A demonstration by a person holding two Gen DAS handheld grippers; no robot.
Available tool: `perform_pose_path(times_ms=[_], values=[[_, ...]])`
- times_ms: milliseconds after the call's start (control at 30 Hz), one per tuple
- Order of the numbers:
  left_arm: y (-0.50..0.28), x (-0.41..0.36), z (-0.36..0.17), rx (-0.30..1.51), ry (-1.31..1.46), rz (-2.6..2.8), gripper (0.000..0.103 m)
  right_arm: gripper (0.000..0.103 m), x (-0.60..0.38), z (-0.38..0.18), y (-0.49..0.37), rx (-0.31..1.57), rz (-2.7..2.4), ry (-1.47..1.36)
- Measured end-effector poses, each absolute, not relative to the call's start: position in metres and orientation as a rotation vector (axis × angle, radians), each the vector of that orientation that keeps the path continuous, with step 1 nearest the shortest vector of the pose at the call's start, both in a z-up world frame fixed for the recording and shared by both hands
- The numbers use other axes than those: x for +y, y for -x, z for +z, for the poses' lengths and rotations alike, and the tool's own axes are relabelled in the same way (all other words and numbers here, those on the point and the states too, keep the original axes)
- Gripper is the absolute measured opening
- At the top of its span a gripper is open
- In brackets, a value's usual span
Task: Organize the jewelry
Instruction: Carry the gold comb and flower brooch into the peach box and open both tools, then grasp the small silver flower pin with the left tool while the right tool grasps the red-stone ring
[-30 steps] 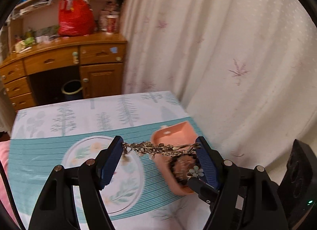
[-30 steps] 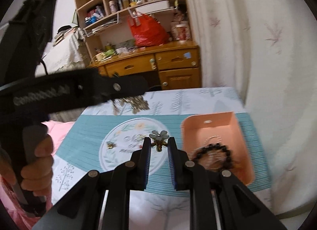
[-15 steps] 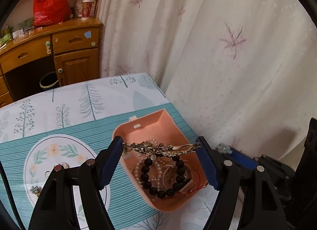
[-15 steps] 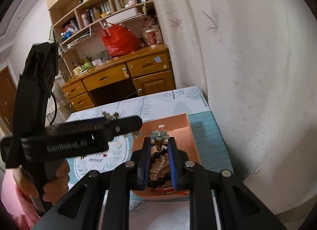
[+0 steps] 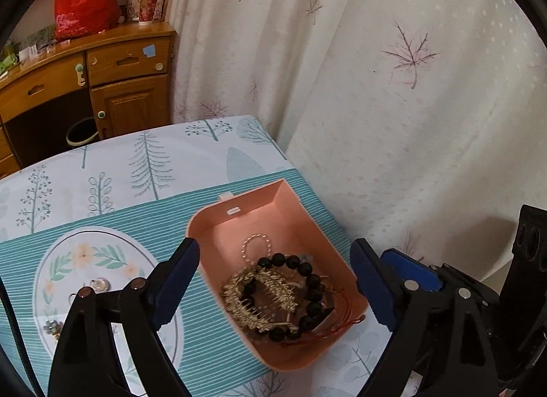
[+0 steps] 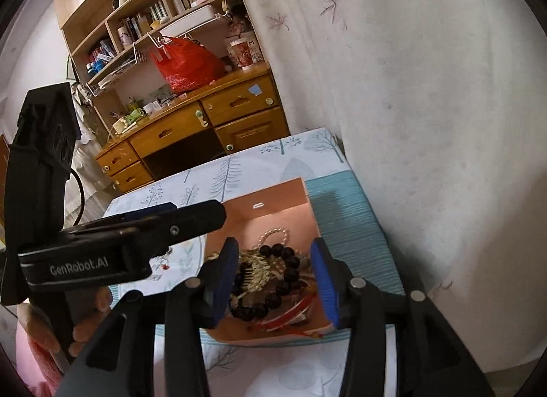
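The left gripper hung over the pink box with its jaws opening and nothing between the pads; the gold hair comb lay loose inside the box, on top of the black bead bracelet and near the pearl bracelet; a red cord trailed along the box's near wall. The right gripper also stood above the box, jaws opening, their blue pads apart with the heap of jewellery seen beyond them; whether the flower piece lay in that heap could not be made out. The box sat on the teal striped mat, near the curtain; a small round ornament and a little flower trinket rested on the mat's white oval, well apart from the box. A hand gripped the left tool's handle.
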State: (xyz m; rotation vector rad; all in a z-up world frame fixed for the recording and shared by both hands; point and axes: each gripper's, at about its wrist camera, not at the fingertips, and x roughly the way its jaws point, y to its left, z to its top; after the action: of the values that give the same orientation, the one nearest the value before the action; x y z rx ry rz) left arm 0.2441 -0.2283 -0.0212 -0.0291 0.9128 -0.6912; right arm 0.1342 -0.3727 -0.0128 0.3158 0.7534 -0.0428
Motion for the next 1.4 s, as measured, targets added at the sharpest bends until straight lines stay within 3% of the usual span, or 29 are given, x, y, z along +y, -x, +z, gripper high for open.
perform_pose_path(times_ms=[133, 300, 600, 1133, 1400], values=[[-0.243, -0.223, -0.016, 0.911, 0.0, -0.654, 0.095, 0.047, -0.368, -0.011, -0.131, 0.765, -0.043, -0.331], [-0.24, -0.214, -0.007, 0.905, 0.011, -0.65, 0.095, 0.061, -0.357, -0.005, -0.128, 0.766, -0.038, -0.332], [-0.235, -0.181, 0.006, 0.884, -0.036, -0.522, 0.095, 0.068, -0.334, 0.008, -0.124, 0.777, -0.029, -0.367], [-0.24, -0.009, -0.017, 0.88, 0.054, -0.256, 0.096, 0.069, -0.247, 0.0, -0.171, 0.84, 0.077, -0.352], [-0.242, 0.005, -0.043, 0.885, -0.009, -0.277, 0.096, 0.069, -0.199, -0.036, -0.188, 0.808, 0.099, -0.13]])
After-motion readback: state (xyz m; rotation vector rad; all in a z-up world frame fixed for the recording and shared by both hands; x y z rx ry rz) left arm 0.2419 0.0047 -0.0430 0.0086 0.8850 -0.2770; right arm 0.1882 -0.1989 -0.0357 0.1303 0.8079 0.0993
